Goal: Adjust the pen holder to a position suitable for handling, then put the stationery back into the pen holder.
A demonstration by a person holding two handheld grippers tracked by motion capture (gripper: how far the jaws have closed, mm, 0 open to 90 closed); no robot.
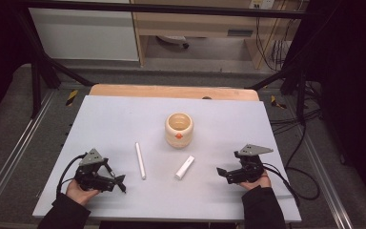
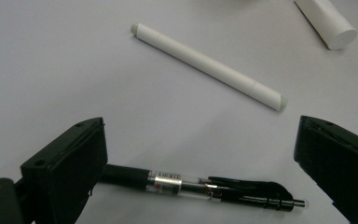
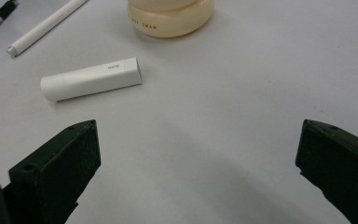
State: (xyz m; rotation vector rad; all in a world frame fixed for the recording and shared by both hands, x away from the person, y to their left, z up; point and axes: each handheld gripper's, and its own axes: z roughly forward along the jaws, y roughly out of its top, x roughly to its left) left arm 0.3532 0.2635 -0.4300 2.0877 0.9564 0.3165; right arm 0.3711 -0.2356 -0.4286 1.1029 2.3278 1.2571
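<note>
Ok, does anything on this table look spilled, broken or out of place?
Nothing stands out. The cup stands upright, and the long white pen, short white tube and black pen lie flat, apart, on the table. No spill or damage shows.

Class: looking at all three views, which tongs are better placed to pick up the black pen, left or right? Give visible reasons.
Left. The black pen lies between the open left tongs; the right tongs are open over bare table.

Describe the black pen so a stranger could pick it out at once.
Start at the cream cup mid-table, then move to the left tool. The black pen lies on the table between its open jaws. Unlike the long white stick and stubby white tube, it is black with a clear middle.
</note>
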